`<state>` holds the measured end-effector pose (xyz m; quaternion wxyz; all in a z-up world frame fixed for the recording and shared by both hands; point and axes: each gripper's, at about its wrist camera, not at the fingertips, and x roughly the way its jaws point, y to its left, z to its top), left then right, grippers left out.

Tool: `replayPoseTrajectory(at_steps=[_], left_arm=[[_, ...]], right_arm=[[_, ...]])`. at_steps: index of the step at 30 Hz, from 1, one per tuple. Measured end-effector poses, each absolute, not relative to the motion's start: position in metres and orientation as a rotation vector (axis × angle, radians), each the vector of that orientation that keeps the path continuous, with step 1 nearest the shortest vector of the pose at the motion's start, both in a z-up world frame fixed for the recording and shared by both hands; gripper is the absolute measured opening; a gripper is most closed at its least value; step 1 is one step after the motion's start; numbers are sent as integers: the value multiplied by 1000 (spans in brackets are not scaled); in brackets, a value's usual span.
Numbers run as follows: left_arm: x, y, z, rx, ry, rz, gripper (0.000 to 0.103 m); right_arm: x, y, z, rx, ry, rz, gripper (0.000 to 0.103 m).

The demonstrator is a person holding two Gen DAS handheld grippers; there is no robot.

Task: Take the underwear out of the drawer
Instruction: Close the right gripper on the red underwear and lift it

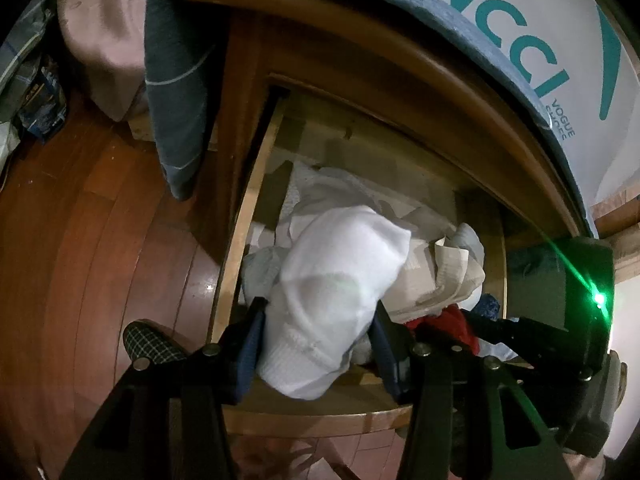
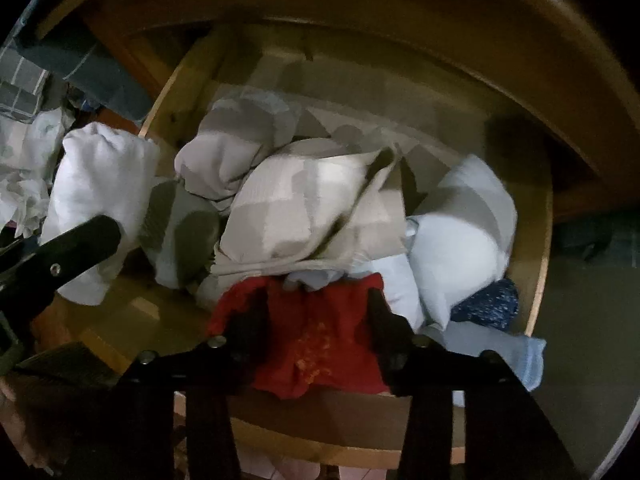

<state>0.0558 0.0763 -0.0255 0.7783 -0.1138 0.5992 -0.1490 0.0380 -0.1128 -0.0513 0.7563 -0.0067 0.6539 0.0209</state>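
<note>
My left gripper (image 1: pixel 318 344) is squeezing a fat white bundle of underwear (image 1: pixel 336 280), and its blue pads (image 1: pixel 250 344) press on both sides of the cloth. The bundle sits over the front of the open wooden drawer (image 1: pixel 234 256), and I cannot tell if its bottom end touches the wood. My right gripper (image 2: pixel 316 320) points down at the red underwear (image 2: pixel 320 332) at 6 o'clock in the drawer. The red cloth lies between the two black fingers (image 2: pixel 384 320), but the picture is dark and blurry there, so I cannot tell if they pinch it or just stand beside it. Behind the red one is a heap of pale clothes (image 2: pixel 308 204), white, cream and light blue, all mixed up, and I cannot tell one piece from the next. A dark blue speckled piece (image 2: pixel 488 304) peeks out at 4 o'clock, mostly hidden. A blue cloth with pale stripes (image 1: pixel 176 92) hangs off the top of the cabinet at 10 o'clock. At 1 o'clock a white bag (image 1: pixel 540 40) shows big teal letters, cut off at the edge. A checked slipper (image 1: pixel 150 342) stands on the wooden floor (image 1: pixel 92 220) at 8 o'clock, half hidden by my gripper.
</note>
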Motion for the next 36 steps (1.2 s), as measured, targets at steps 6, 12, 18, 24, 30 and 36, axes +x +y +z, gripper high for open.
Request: replayPoseTrajectory(at_steps=[6, 12, 18, 24, 30, 36], left_arm=[[55, 77, -26, -243, 1295, -320, 51], [53, 77, -26, -237, 1286, -325, 51], [55, 76, -27, -237, 1296, -320, 51], [55, 76, -27, -233, 1298, -320, 51], [57, 77, -29, -244, 1308, -321, 51], [55, 75, -28, -241, 1307, -334, 51]], right_arm=[[34, -125, -45, 39, 1391, 33, 32], [30, -139, -33, 71, 1354, 14, 28], [27, -146, -18, 112, 1310, 15, 6], [33, -143, -33, 152, 1363, 71, 31], [37, -135, -42, 98, 1378, 74, 50], [39, -132, -44, 30, 1408, 65, 98]])
